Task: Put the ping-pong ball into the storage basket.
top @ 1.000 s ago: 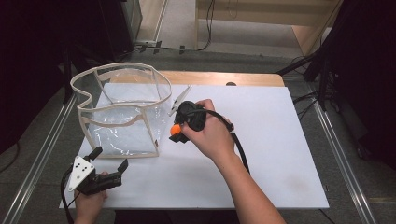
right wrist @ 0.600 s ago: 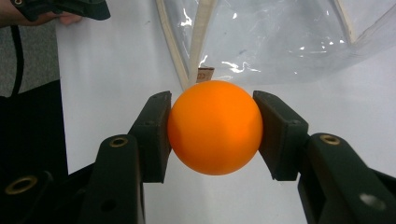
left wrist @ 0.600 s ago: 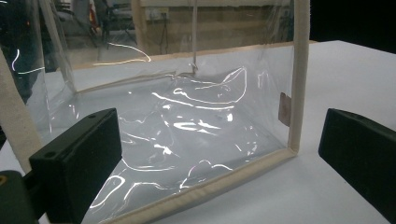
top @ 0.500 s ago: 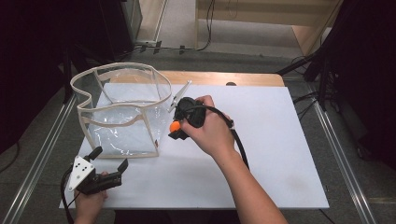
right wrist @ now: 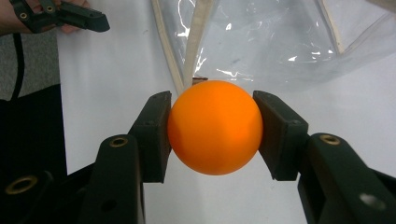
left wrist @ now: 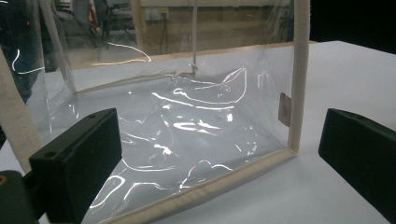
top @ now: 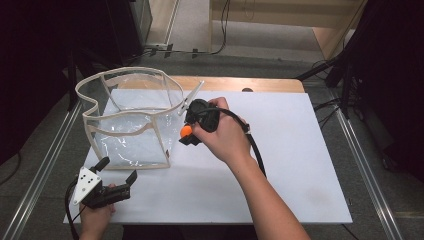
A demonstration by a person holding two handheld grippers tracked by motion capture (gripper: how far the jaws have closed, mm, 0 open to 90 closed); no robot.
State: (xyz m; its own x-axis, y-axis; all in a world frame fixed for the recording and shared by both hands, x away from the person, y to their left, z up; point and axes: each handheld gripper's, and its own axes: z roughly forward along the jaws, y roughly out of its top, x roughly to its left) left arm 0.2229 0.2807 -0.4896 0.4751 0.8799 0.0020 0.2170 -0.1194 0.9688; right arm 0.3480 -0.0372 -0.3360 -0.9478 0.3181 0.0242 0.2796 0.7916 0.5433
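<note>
Orange ball clamped in right tool

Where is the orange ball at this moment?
The orange ball is clamped in the right gripper, just right of the clear bag in the high view.

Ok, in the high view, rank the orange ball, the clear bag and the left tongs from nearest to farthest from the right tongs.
1. Orange ball: gripped in the right tongs.
2. Clear bag: just to their left, on the white board.
3. Left tongs: near the bottom left corner, in front of the bag.
</note>
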